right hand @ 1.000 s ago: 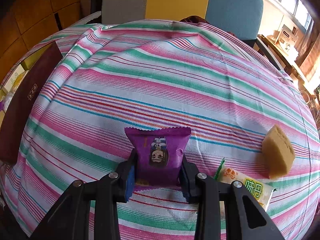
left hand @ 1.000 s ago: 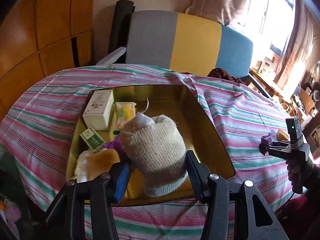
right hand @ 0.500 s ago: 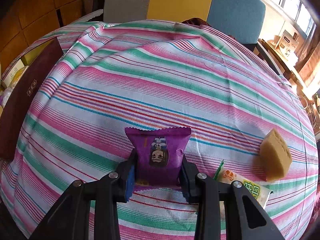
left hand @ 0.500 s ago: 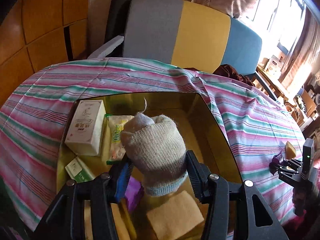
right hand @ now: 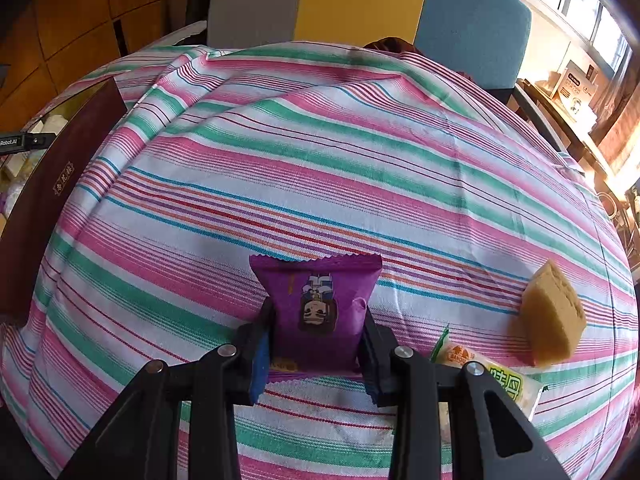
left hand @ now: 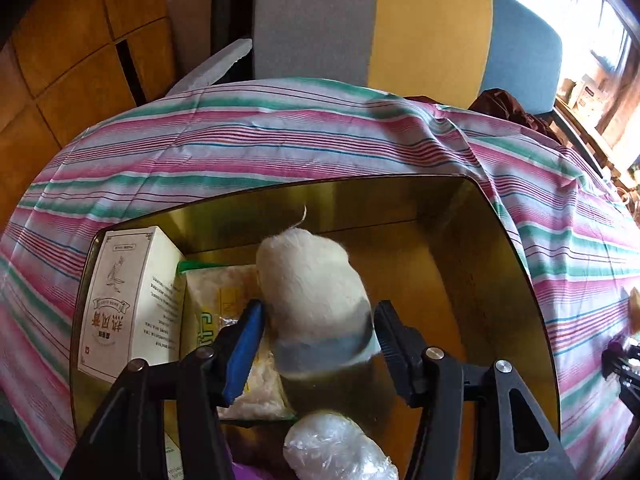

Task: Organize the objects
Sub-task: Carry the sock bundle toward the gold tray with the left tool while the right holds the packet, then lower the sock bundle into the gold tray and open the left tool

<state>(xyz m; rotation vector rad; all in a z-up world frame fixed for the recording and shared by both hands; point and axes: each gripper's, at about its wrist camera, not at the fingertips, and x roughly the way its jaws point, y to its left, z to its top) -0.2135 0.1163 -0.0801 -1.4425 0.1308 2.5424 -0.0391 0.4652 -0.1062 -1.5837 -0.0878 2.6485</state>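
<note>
- My left gripper (left hand: 320,332) is over the gold box (left hand: 500,240), and its jaws are opening around the rolled knit sock (left hand: 312,292). The sock is blurred and sits between the pads, seemingly slipping free, so I judge this is the release.
- The sock hangs in the middle of the left wrist frame, above the box's bare floor. The white carton (left hand: 128,304) and a clear snack bag (left hand: 224,320) fill the left part of the box.
- To drop it well, I would keep the gripper steady and let the jaws spread fully before I lift, so the wool does not snag on a pad and get dragged out.
- I would aim it right of the snack bag, onto the open floor, clear of the plastic-wrapped bundle (left hand: 336,448) at the bottom of the frame.
- My right gripper (right hand: 316,344) is clamped on the purple snack packet (right hand: 316,308), low centre in the right wrist frame, over the striped cloth (right hand: 320,160).
- A yellow sponge block (right hand: 554,314) and a green-lettered packet (right hand: 500,380) lie on the cloth at lower right, not yet collected; the box's dark outer wall (right hand: 52,196) shows at the left edge.
</note>
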